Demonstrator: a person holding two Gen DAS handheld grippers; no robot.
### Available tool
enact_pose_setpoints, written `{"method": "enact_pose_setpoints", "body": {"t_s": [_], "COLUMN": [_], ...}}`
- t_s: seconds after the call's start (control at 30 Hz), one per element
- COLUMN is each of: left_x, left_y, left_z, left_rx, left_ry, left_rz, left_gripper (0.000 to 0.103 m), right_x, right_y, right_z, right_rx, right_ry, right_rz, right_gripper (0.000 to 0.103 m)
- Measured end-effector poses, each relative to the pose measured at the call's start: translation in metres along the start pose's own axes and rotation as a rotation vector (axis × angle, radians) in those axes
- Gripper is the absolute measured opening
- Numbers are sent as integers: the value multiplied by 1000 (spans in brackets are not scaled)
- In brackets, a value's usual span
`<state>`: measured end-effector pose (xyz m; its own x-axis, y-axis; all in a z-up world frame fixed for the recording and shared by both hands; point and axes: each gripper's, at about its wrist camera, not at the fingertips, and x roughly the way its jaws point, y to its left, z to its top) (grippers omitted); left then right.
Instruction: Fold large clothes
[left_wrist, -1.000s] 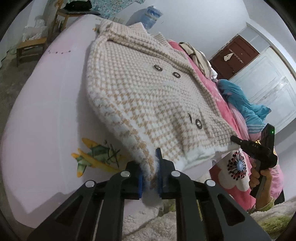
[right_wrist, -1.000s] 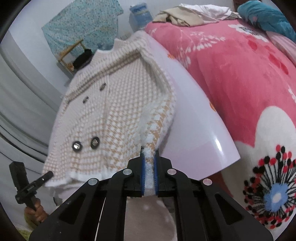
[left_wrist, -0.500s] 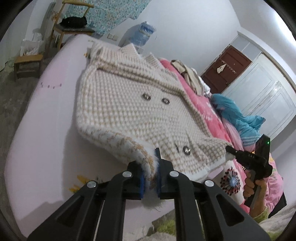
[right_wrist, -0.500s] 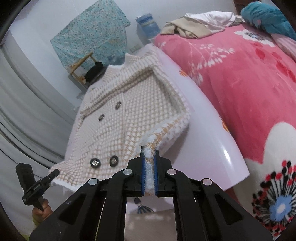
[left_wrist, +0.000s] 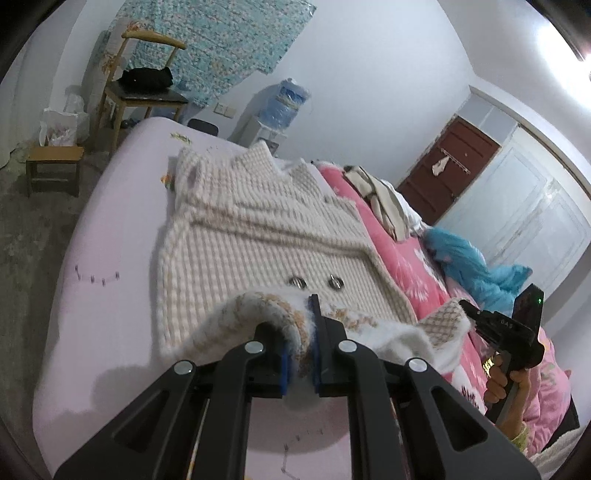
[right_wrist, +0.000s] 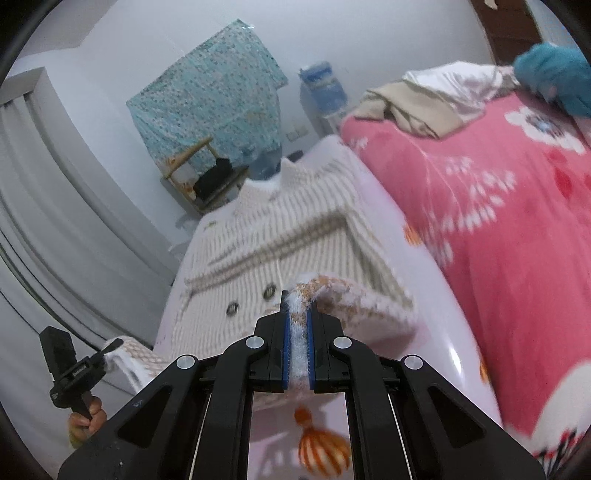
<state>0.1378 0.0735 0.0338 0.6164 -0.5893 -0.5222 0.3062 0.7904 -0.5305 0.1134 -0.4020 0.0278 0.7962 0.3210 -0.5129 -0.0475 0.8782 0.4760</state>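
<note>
A pale lilac bed (left_wrist: 110, 236) carries the cream-and-tan knitted coat (left_wrist: 240, 236), spread flat with its collar at the far end (2 metal buttons (left_wrist: 297, 282) show mid-front). The near hem is lifted off the sheet and curled over. The left tool (left_wrist: 300, 349) is clamped on one hem corner, the right tool (right_wrist: 297, 341) on the other.
</note>
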Motion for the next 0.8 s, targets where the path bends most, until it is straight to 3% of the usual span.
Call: {"method": "enact_pose_setpoints", "body": {"t_s": [0.2,0.4,0.7,0.8], "left_x": [28,79,129,130], "left_y": [27,63,101,107], "left_z": [31,60,68,67], "left_rx": [-30,-94,-231,-269], "left_ry": [8,81,177,192], "left_rz": [30,58,80,56], "left_gripper": [9,9,14,23], "right_x": [37,86,151,160], "right_y": [0,-7,-47,-64], "right_z": [32,56,55,49], "right_rx": [-11,-33,68,142], "right_ry": [-7,22,106,134], "right_rz": [-3,-44,-36,8], "right_gripper": [5,5,8,17]}}
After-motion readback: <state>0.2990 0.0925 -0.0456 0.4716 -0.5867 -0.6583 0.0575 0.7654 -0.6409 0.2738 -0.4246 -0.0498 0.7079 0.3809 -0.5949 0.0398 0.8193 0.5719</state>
